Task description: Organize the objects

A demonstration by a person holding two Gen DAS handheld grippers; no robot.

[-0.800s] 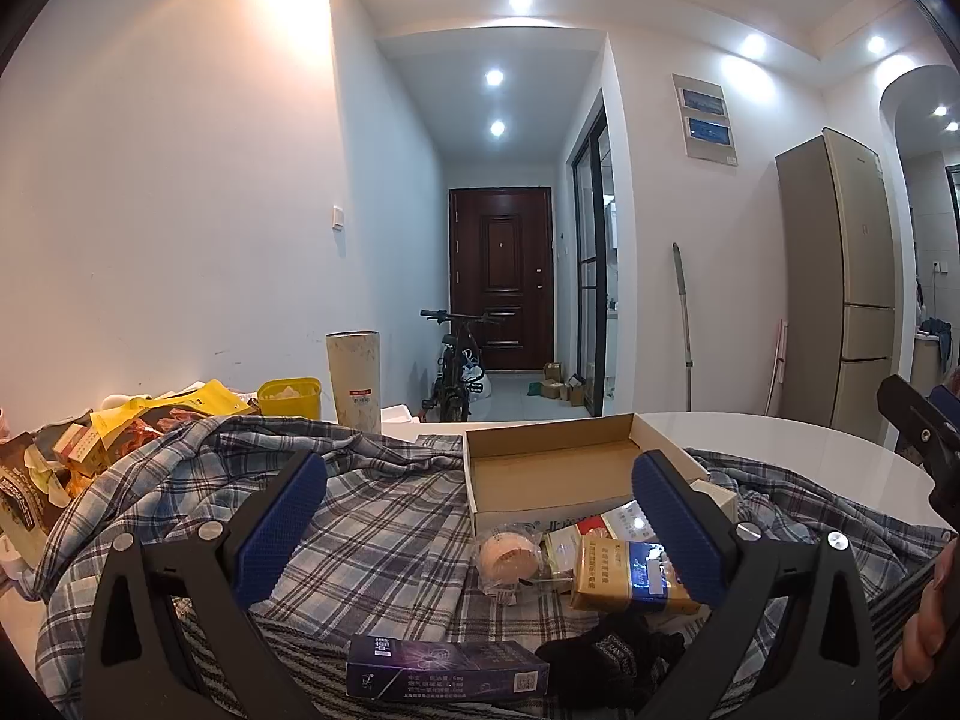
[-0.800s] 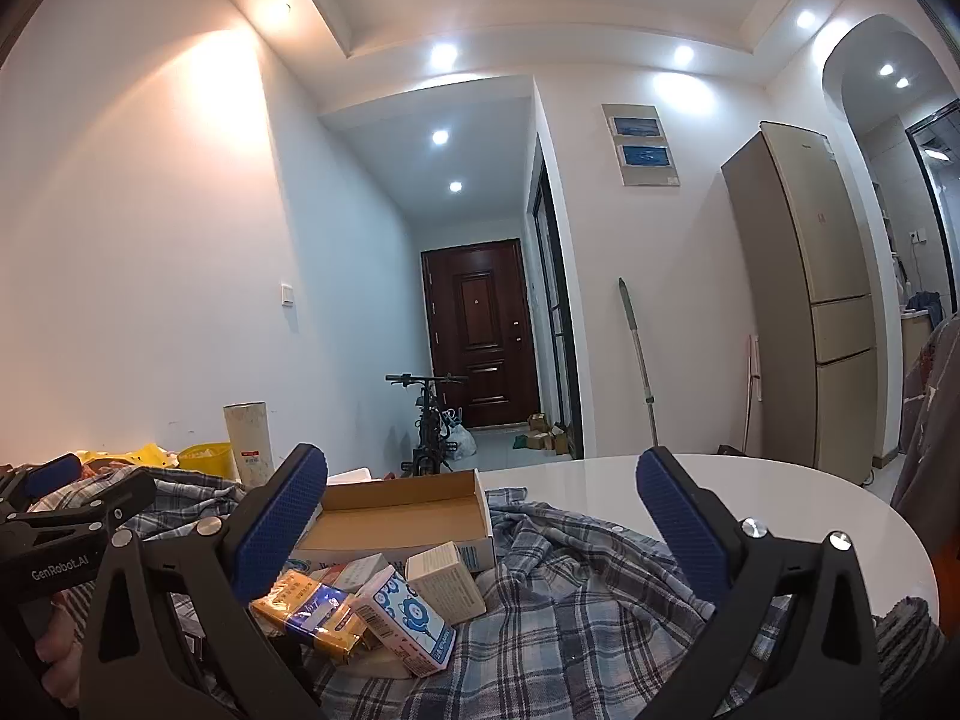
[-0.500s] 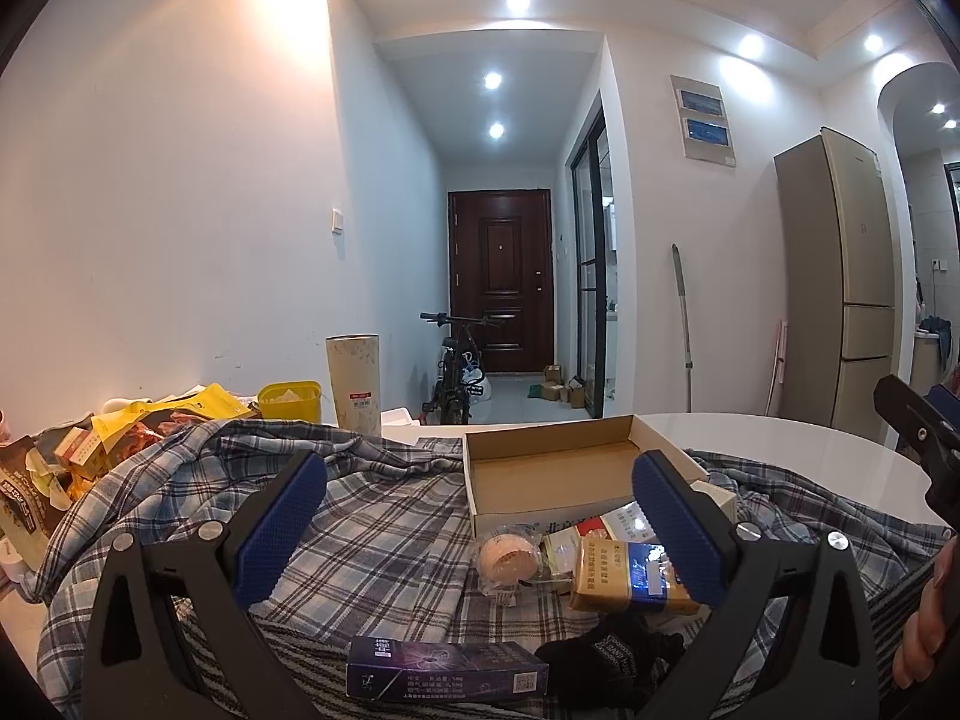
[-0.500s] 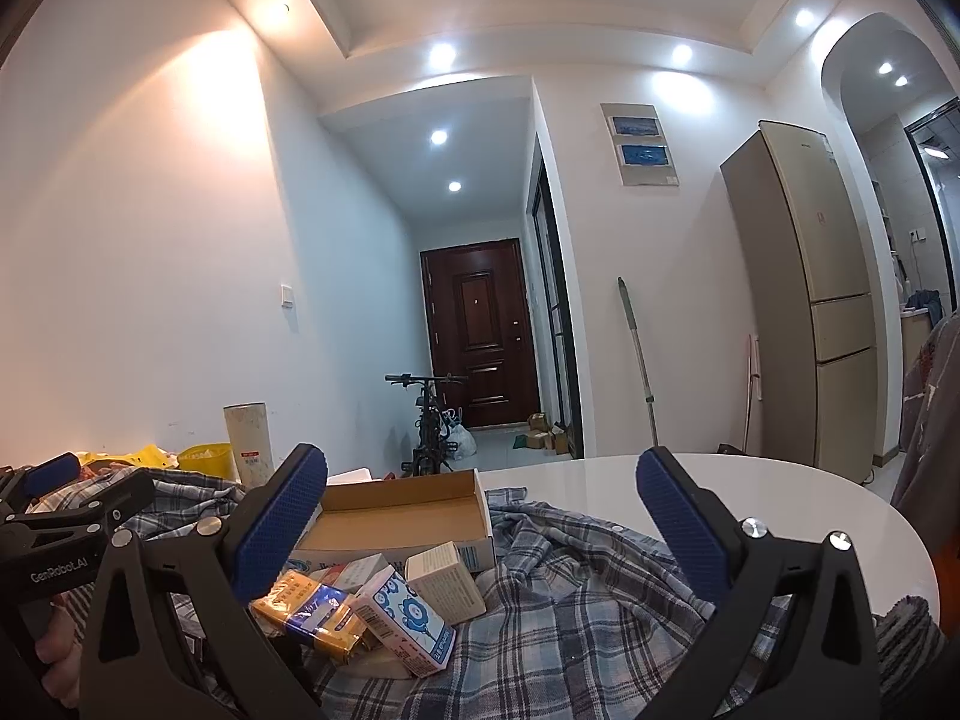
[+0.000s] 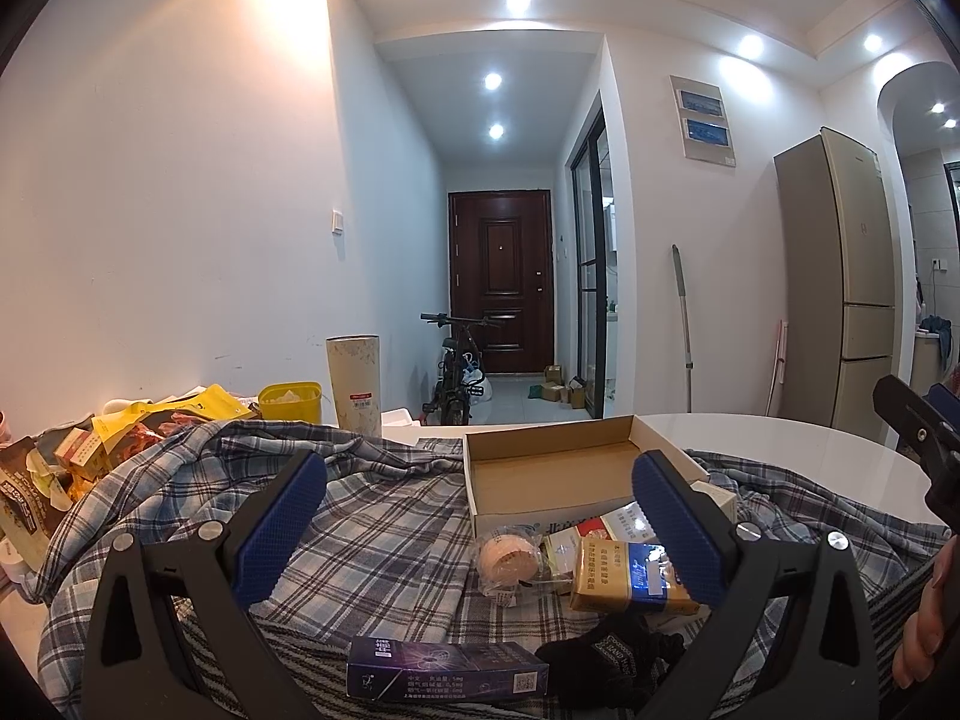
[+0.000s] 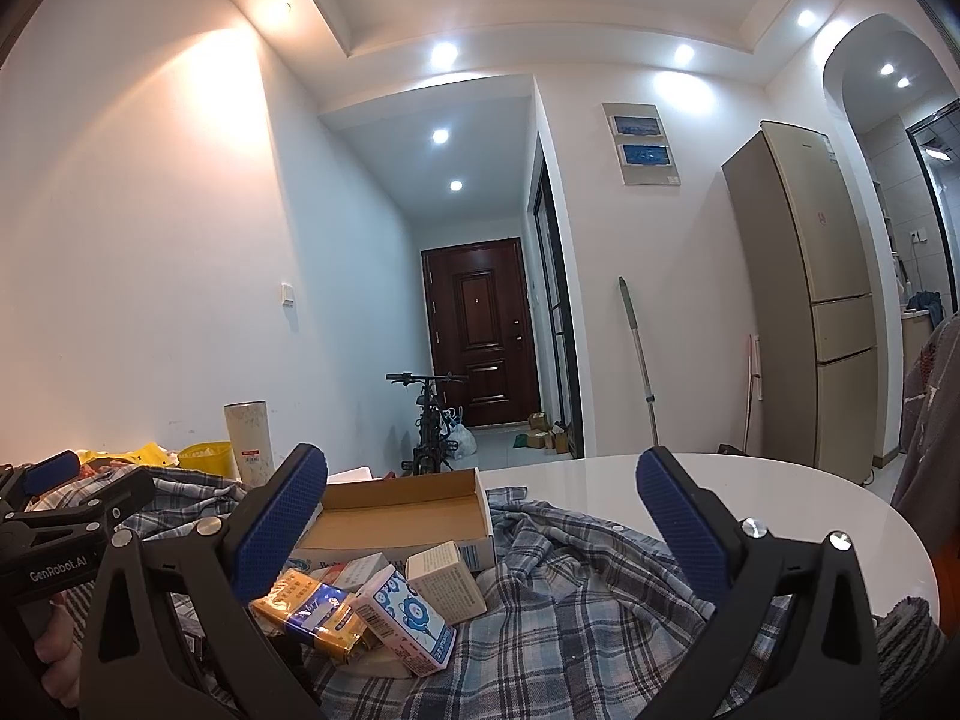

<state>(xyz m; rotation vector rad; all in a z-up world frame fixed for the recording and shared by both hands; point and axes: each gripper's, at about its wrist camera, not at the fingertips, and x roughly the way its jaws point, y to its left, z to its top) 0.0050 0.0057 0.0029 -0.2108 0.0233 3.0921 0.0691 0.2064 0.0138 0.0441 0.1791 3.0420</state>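
A: Left gripper [image 5: 480, 516], state?
B: Jaws spread wide, nothing between the pads. It sits low centre in the left wrist view, over the plaid shirt [image 5: 372, 516] that covers the bench [image 5: 780, 438].
A: Right gripper [image 6: 480, 516]?
B: Same, jaws released and empty. Low centre of the right wrist view, over the shirt and the bare white part of the bench.
A: Task items?
B: Open cardboard box [image 5: 558, 468] at centre, lying on the shirt, inside looks bare. Just below it, lower right of centre, a small pile: round wrapped tape roll [image 5: 507, 558], gold and blue pack [image 5: 624, 570], a few small white and red cartons behind it, partly hidden by the left gripper's right finger. Dark blue carton [image 5: 447, 672] lies flat at the bottom centre, black glove [image 5: 606, 654] just right of it.
A: Right wrist view adds anything?
B: Same pile at lower left of centre: a white carton with a blue cartoon [image 6: 408, 618] leaning beside a plain white carton [image 6: 447, 582], both in front of the box.
A: Clutter?
B: Yellow bags and snack packs [image 5: 120, 426] at far left, yellow tub [image 5: 291, 399], tall patterned canister [image 5: 354, 381] behind the shirt.
A: Hands?
B: Fingers [image 5: 924, 618] at the right edge, holding the right gripper's handle.
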